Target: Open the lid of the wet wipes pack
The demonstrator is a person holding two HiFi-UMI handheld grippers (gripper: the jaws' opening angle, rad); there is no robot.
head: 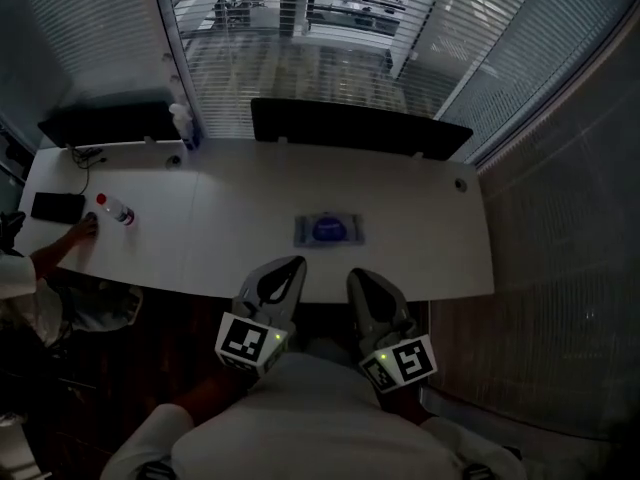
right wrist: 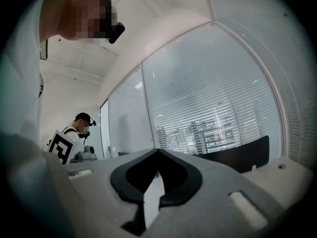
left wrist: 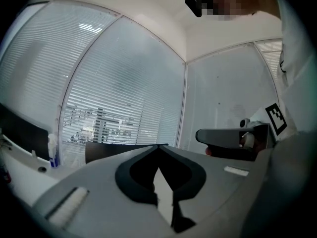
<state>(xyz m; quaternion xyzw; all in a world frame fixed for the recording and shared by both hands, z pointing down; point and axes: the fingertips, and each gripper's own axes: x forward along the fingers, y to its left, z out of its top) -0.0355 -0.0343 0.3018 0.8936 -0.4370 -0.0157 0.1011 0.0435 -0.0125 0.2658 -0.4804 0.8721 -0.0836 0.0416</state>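
One wet wipes pack lies flat on the white surface, slightly right of centre and nearer the front edge than the back. Its long axis runs left to right across the head view, and its top face is turned up. One blue oval lid sits in the middle of that face and looks flat against it; the view is too small to show which way the lid hinges.

There are two grippers, both at the front edge of the surface and pointing towards the pack. The left gripper has its jaws pressed together at the tips with nothing between them, as the left gripper view confirms. The right gripper is the same: jaws pressed together and empty. The pack lies ahead of both, in line with the gap between them, and touches neither.

Further out, one bottle with a red cap lies on its side at the left end of the surface. One dark flat device lies just beside it. Another person's hand rests near the bottle. Two dark panels stand along the back edge.
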